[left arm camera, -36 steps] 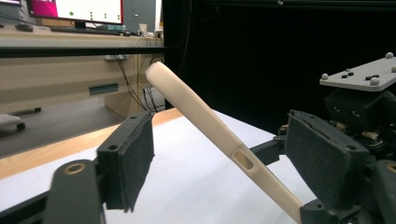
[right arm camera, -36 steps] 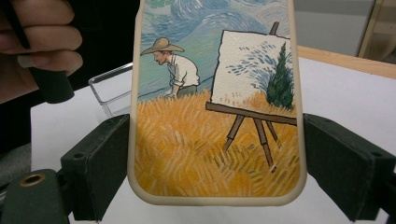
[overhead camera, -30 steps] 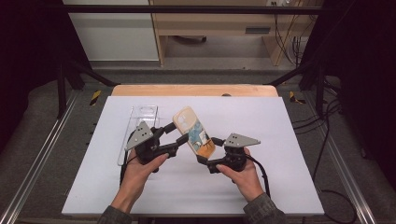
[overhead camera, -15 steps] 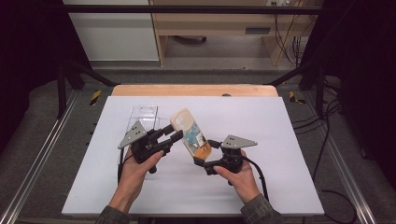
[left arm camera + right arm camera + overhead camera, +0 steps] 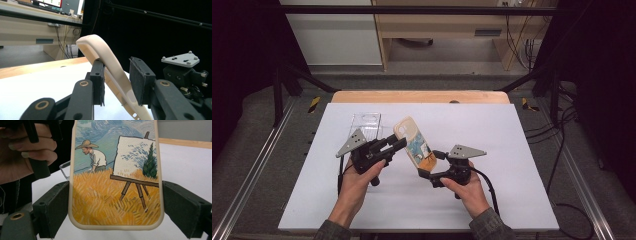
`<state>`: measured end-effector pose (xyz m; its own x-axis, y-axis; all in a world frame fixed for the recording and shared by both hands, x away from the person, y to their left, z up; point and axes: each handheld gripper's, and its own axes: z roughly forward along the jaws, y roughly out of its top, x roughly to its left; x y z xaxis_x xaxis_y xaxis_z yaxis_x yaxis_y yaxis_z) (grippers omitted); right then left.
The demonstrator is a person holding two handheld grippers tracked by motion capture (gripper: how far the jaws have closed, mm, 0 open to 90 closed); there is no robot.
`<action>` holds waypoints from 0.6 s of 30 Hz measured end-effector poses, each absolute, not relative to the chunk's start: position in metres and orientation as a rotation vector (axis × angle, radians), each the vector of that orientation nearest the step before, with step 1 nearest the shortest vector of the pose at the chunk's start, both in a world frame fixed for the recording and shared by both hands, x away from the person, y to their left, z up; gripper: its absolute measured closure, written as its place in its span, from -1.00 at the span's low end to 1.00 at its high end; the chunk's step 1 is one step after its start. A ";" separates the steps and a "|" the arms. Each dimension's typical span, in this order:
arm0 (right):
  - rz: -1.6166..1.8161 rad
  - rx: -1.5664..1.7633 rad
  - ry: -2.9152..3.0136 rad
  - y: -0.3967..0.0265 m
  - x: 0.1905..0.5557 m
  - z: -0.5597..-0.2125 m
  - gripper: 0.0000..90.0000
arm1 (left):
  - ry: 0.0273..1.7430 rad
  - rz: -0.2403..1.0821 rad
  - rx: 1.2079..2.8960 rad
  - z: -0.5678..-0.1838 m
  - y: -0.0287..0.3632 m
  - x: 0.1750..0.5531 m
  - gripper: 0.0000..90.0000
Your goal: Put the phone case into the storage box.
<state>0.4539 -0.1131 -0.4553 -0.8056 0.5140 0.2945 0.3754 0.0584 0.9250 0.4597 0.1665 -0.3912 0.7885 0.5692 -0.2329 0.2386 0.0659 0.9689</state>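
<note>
1. High view: a phone case [image 5: 414, 145] was held tilted above the middle of the white table [image 5: 512, 150], its cream end to the far left and its painted end to the near right. The right gripper [image 5: 428, 165] gripped the near end of the case, with the person's right hand [image 5: 467, 187] behind it. The left gripper [image 5: 396, 145] reached in from the left to the case's far part, held by the left hand [image 5: 362, 172]. A clear case [image 5: 366, 125] lay flat on the table just beyond the left gripper.

2. Left gripper view: the cream edge of the case [image 5: 105, 62] ran between the two black jaws. The left pad [image 5: 100, 82] lay against it, while a narrow gap showed beside the right pad [image 5: 138, 82]. The jaws had just been closing with the case between them, not yet fully clamped. The right gripper's grey plate [image 5: 180, 60] sat at the far right.

3. Right gripper view: the case [image 5: 115, 177] stood upright, showing a painter in a wheat field with an easel. Both jaws pressed on its two long edges, clamped on it. The left hand [image 5: 22, 157] showed at the upper left, and a corner of the clear case [image 5: 65, 168] lay on the table beside it.
</note>
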 end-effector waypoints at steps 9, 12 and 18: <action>1.875 0.930 2.209 -0.113 0.455 -0.456 -0.74 | 0.684 0.267 1.511 -0.391 0.167 0.460 0.46; 1.875 0.930 2.211 -0.113 0.455 -0.456 -0.74 | 0.686 0.264 1.509 -0.391 0.167 0.460 0.47; 1.876 0.929 2.213 -0.113 0.455 -0.456 -0.74 | 0.687 0.257 1.506 -0.391 0.168 0.461 0.49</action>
<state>0.4553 -0.1126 -0.4561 -0.8099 0.5008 0.3055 0.3834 0.0577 0.9218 0.4609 0.1676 -0.3912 0.7882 0.5595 -0.2562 0.2548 0.0821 0.9635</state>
